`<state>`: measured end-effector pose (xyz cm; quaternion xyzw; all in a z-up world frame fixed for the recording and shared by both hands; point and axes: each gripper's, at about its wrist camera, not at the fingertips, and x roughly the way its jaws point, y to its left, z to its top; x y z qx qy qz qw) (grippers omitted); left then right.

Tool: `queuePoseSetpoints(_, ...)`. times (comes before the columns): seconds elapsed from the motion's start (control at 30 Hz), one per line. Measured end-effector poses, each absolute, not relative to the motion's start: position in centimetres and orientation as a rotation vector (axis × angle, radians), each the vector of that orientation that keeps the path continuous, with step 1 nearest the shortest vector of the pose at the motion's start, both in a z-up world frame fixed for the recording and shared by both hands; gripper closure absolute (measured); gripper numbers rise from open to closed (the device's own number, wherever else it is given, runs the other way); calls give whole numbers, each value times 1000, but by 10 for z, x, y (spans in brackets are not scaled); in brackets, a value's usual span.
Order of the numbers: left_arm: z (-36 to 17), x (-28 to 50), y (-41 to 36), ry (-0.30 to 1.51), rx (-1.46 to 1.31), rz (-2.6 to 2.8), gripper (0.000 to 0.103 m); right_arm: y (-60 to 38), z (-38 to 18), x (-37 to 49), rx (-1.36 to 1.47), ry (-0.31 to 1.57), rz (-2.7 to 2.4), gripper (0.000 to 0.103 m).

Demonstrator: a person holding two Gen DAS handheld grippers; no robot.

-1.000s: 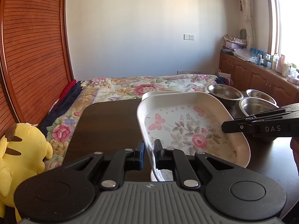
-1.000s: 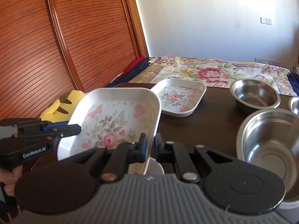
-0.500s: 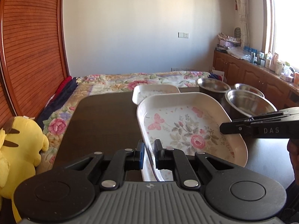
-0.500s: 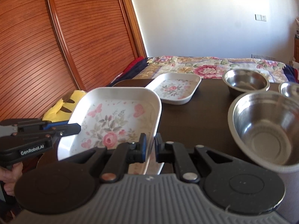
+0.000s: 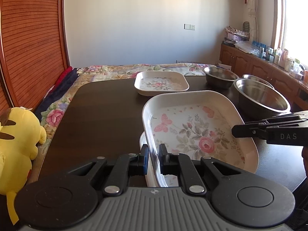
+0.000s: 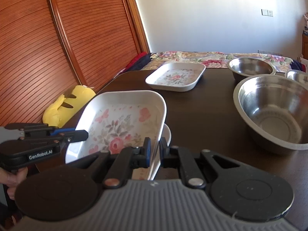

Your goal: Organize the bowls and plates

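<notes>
Gripping opposite rims, left hand-held gripper (image 5: 153, 158) and right hand-held gripper (image 6: 154, 152) are both clamped narrow on the large floral plate (image 5: 194, 127), held tilted above another white plate (image 6: 167, 134) near the bench's (image 5: 100, 107) near edge. Small floral plate (image 5: 160, 82) sits toward the far edge. Three steel bowls along the right side: big bowl (image 6: 273, 111) nearest, mid bowl (image 6: 250, 66) and small bowl (image 6: 298, 76) behind. Yellow plush toy (image 5: 17, 134) beyond the left edge.

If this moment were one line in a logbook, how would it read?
left tool: shut on floral plate rim | right tool: shut on opposite rim | plate: above another plate | steel bowls: beside
</notes>
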<state>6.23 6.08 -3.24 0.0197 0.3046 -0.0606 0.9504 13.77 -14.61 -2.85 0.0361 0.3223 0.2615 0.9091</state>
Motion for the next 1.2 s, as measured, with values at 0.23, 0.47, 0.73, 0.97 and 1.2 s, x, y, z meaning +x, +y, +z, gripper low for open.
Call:
queuePoseSetpoints(0.23,-39,65,63,634,33,-121,91,-146,-36,137,79,676,536,92)
queuePoseSetpoints(0.47,-43,68,63,641,32,-117,91,-141,-38,135,65,677,528,92)
queuePoseSetpoints(0.73,-47,70,63,642,29,-112,91,-138,-39,133,53,664,520,91)
queuePoseSetpoints(0.97,-49,70,64,633,26,-103,91,-134,-39,128,27,636,514,89)
queuePoseSetpoints(1.2,-52,69,68,612,5,-103,90,-134,-46,125,27,581,503,87)
